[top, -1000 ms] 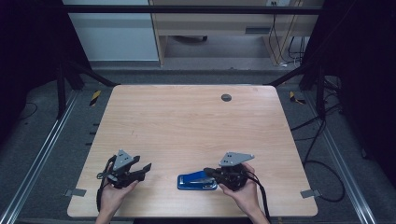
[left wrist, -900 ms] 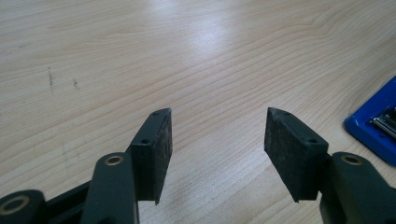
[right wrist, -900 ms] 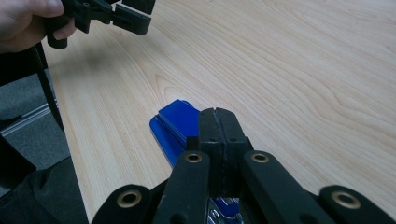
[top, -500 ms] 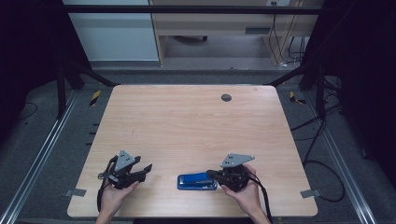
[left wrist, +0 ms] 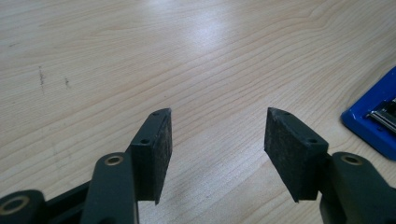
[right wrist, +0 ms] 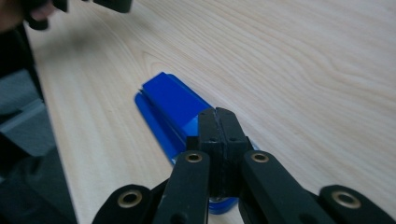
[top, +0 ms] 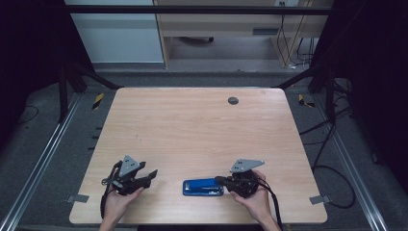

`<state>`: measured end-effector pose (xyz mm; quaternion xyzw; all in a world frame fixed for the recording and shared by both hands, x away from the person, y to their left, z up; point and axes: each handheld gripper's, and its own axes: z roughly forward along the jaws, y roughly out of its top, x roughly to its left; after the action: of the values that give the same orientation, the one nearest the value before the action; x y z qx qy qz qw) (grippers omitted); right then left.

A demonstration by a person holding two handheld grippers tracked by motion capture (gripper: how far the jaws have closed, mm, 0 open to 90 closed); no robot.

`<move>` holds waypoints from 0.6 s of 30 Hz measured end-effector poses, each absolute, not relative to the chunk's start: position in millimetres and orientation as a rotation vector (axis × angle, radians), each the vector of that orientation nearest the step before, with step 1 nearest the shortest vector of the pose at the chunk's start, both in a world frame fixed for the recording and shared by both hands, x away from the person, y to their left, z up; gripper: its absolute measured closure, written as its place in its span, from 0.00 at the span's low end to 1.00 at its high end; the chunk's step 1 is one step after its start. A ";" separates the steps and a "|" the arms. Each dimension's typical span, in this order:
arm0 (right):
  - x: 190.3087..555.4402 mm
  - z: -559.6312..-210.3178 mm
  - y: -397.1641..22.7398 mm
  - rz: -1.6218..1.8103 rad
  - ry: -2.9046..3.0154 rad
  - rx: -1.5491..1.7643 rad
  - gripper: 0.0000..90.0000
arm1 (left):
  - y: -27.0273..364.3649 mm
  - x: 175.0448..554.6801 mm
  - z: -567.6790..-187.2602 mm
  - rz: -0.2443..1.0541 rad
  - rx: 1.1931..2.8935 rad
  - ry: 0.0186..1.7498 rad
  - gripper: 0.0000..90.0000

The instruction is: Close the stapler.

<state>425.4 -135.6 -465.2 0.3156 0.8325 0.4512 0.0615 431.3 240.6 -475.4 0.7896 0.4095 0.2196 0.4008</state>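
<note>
A blue stapler (top: 203, 187) lies flat near the front edge of the wooden table (top: 192, 130). My right gripper (top: 219, 180) is shut, pad against pad, with nothing between the pads. Its tips rest over the stapler's right end. In the right gripper view the closed jaws (right wrist: 218, 114) sit on top of the blue stapler (right wrist: 173, 100), which stretches away from them. My left gripper (top: 151, 175) is held low at the front left, open and empty, well apart from the stapler. In the left gripper view its gap (left wrist: 217, 135) frames bare wood, with the stapler's corner (left wrist: 373, 121) at the right edge.
A dark round grommet (top: 233, 100) sits in the table near its far edge. Metal rails and black cables (top: 332, 144) run along the floor on both sides. A pale cabinet and desk stand beyond the table.
</note>
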 end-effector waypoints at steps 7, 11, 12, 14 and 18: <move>423.7 -465.5 -131.6 1.357 2.512 0.933 1.00 | 239.9 431.3 -475.9 0.553 1.999 1.032 0.47; 424.1 -465.7 -131.3 1.357 2.511 0.917 1.00 | 239.7 431.1 -475.8 0.550 1.997 1.035 0.47; 424.2 -465.7 -131.4 1.358 2.514 0.927 1.00 | 239.7 431.0 -475.8 0.551 1.997 1.034 0.47; 425.4 -465.8 -132.1 1.365 2.522 0.934 1.00 | 239.6 431.1 -476.0 0.551 1.997 1.035 0.47; 423.8 -467.3 -130.4 1.327 2.515 0.898 1.00 | 239.6 431.2 -476.0 0.552 2.001 1.032 0.47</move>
<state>423.8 -130.4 -467.3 0.3001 0.8407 0.4436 0.0799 431.2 239.6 -476.0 0.7910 0.4079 0.2184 0.4003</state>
